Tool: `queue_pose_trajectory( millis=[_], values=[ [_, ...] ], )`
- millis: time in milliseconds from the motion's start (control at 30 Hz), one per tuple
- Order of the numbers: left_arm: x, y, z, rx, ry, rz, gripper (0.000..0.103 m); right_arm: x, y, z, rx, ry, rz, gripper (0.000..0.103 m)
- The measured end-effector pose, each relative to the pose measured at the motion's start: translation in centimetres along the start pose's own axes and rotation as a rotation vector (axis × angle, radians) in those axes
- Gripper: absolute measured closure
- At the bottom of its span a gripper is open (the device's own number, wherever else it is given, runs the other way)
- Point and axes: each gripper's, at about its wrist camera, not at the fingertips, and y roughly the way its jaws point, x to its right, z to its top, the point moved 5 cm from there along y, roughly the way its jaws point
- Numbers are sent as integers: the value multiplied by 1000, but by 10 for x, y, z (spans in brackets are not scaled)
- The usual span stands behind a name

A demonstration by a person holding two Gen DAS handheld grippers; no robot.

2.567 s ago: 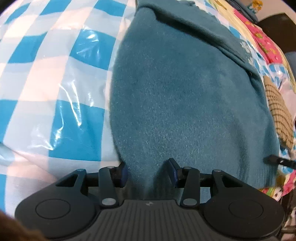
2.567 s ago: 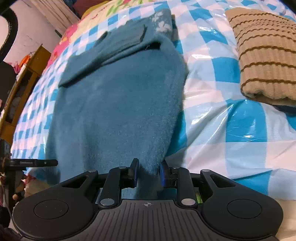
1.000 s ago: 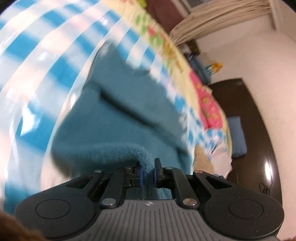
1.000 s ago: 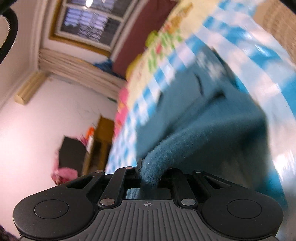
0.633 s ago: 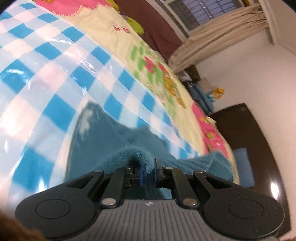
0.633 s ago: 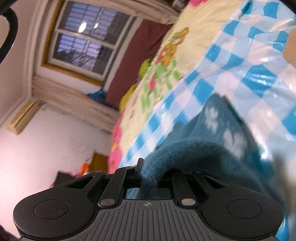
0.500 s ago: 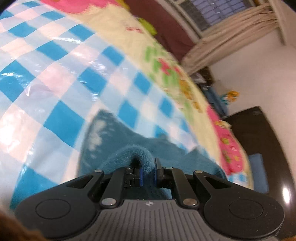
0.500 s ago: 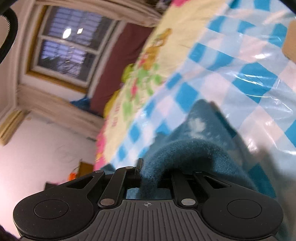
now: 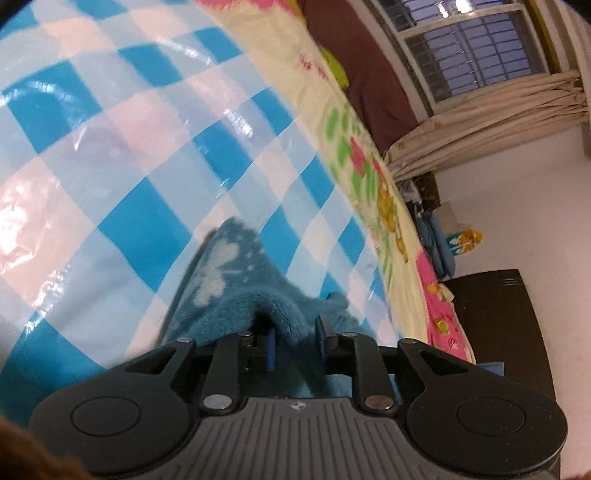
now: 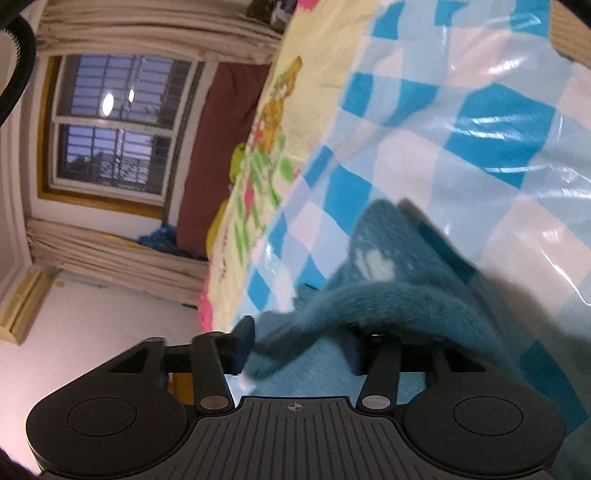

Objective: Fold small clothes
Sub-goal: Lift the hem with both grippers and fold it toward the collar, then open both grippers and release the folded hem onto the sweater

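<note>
A teal fleece garment (image 9: 225, 273) with white flower marks lies folded over on the blue-and-white checked plastic sheet (image 9: 122, 155). My left gripper (image 9: 295, 341) sits low over it with its jaws opening. The folded hem still lies between them, against the left pad, with a gap on the right. In the right wrist view the same garment (image 10: 388, 266) drapes loosely across my right gripper (image 10: 297, 347). Its jaws are opening wide and the hem sags between the pads without being pinched.
Beyond the checked sheet a yellow flowered bedspread (image 9: 354, 147) runs toward a dark red pillow and a barred window (image 10: 107, 122) with curtains. A tan ribbed knit garment (image 10: 570, 33) lies at the far right. A dark cabinet (image 9: 506, 325) stands by the bed.
Both grippers carried the hem up and forward over the garment, then sank toward the sheet. Both were shut on the hem; now their jaws have parted and the fabric slackens.
</note>
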Motion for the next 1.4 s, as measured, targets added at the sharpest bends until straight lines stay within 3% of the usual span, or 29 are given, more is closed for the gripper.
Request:
queue_pose_trajectory(
  millis=[200, 300, 467, 600, 733, 867, 967, 1033, 1133, 1300, 1400],
  values=[
    [21, -7, -2, 53, 120, 81, 70, -23, -6, -2, 40, -256, -125, 50],
    [14, -1, 2, 29, 51, 55, 53, -24, -5, -9, 21, -364, -193, 50],
    [2, -5, 10, 54, -76, 18, 52, -22, -6, -20, 15, -463, -251, 52],
    [15, -21, 19, 134, 30, 79, 41, -25, -6, -21, 17, -504, -260, 52],
    [29, -29, 20, 191, 154, 189, 39, -33, -10, -21, 46, -570, -279, 51],
    [42, -20, -3, 183, 343, 299, 39, -41, -7, -26, 51, -684, -323, 52],
    [40, -6, -24, 151, 457, 381, 39, -35, 4, -29, 33, -750, -402, 52],
    [31, -1, -31, 139, 483, 420, 39, -27, 10, -28, 19, -776, -452, 57],
    [13, 4, -31, 111, 488, 500, 39, -15, 10, -23, 18, -719, -458, 64],
    [-5, -8, -26, 99, 391, 453, 34, -16, 7, -20, 9, -691, -458, 65],
    [4, -20, -31, 131, 454, 471, 36, -26, -4, -26, 36, -717, -437, 60]
  ],
)
